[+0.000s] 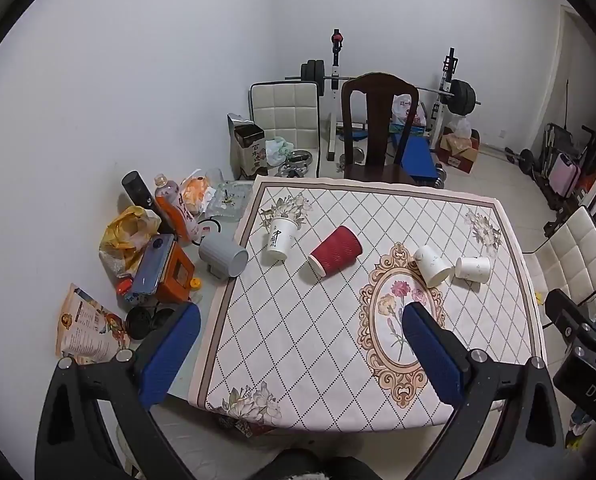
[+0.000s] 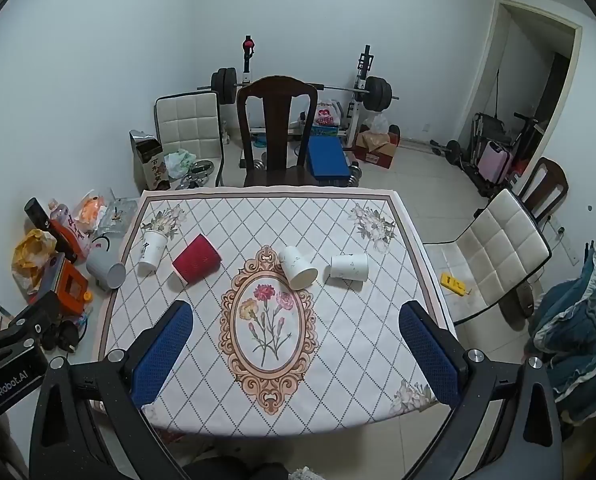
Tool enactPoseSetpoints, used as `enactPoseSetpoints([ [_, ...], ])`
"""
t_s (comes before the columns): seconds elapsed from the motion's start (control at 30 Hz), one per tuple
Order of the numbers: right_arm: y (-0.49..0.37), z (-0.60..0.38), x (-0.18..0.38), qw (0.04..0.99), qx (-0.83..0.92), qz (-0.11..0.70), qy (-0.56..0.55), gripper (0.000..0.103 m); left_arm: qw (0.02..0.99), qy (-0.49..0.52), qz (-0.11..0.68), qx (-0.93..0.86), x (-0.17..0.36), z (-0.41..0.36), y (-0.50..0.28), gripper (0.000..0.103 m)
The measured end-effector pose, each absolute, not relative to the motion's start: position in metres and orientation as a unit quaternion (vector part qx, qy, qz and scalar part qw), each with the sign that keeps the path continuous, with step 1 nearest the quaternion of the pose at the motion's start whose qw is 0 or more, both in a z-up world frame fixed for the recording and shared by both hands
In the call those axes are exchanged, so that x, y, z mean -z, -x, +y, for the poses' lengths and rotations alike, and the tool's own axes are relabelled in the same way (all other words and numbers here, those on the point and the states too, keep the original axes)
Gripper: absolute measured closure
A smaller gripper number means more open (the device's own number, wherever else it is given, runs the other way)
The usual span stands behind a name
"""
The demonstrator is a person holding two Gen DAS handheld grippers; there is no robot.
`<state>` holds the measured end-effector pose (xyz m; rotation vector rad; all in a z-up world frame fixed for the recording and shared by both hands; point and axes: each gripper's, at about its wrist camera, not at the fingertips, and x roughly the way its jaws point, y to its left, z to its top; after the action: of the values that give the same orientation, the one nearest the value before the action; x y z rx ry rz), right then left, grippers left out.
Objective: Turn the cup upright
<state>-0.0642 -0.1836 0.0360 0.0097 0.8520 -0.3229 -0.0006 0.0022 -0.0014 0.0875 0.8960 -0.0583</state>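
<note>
Several cups lie on their sides on the patterned tablecloth (image 1: 298,340): a grey cup (image 1: 222,255) at the cloth's left edge, a white cup with black writing (image 1: 280,238), a red ribbed cup (image 1: 335,251), and two white cups (image 1: 431,265) (image 1: 473,269). The right wrist view shows them too: grey (image 2: 106,268), lettered white (image 2: 152,251), red (image 2: 197,258), white (image 2: 298,267), white (image 2: 349,266). My left gripper (image 1: 301,316) is open and empty above the cloth's near left. My right gripper (image 2: 296,314) is open and empty above the flower medallion.
Clutter sits left of the cloth: bottles (image 1: 176,210), a yellow bag (image 1: 128,232), an orange box (image 1: 174,276), a booklet (image 1: 90,326). A dark wooden chair (image 1: 377,128) stands behind the table, a white padded chair (image 2: 497,252) to the right. Gym gear fills the back.
</note>
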Motion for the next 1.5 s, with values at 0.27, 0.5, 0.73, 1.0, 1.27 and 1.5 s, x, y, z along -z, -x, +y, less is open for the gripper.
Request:
enactPoseSetpoints([
  [0.27,0.065,-0.178,-0.029,0.898,0.157,0.412,-0.004,0.0,0.9,-0.039,0.434,0.027,0.004,0.003,-0.001,0.0],
  [0.5,0.063,-0.18,-0.031,0.897,0.157,0.414,-0.003,0.0,0.898,-0.04,0.436,0.029,0.007,0.005,0.004,0.0],
  [0.73,0.063,-0.18,-0.032,0.896,0.157,0.414,-0.004,0.0,0.899,-0.039,0.436,0.028,0.013,0.008,0.002,0.0],
  [1.0,0.062,-0.18,-0.034,0.896,0.157,0.415,-0.003,0.0,0.898,-0.039,0.436,0.028,0.012,0.008,0.001,0.0],
  [1.27,0.063,-0.173,-0.028,0.896,0.156,0.416,-0.003,0.0,0.898,-0.039,0.438,0.027,0.012,0.007,0.0,0.0],
  [1.5,0.063,-0.176,-0.031,0.896,0.157,0.416,-0.004,0.0,0.898,-0.04,0.437,0.029,0.01,0.007,0.0,0.0],
])
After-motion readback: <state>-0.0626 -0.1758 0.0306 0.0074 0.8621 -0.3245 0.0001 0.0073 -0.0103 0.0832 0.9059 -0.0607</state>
